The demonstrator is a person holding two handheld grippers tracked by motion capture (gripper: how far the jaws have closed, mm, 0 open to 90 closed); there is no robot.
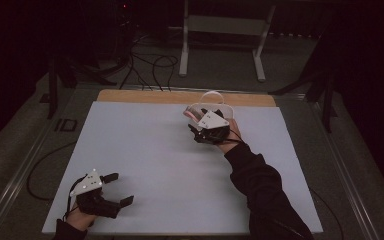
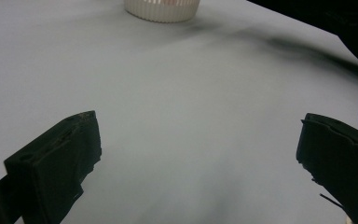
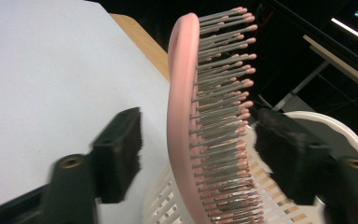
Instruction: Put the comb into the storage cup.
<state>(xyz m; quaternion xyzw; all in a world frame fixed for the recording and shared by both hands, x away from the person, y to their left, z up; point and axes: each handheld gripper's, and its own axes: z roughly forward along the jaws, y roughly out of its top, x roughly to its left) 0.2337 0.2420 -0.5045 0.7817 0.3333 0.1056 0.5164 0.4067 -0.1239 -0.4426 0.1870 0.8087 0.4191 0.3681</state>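
At the table's (image 1: 145,150) far edge, the right gripper (image 3: 196,154) hangs over a white basket (image 3: 340,128); its jaws stand apart around a pink brush (image 3: 182,93), neither pad pressing it, the brush's lower end inside the basket. Near the front-left corner, the left gripper (image 1: 117,190) hovers with jaws wide open, holding nothing.

Desk (image 1: 145,150): pale grey-blue sheet covers the top; a strip of bare wood (image 1: 180,96) shows along the far edge. Beyond it, on the floor, a white metal frame (image 1: 222,30) stands on two legs. Black cables (image 1: 150,65) lie looped on the floor at far left.
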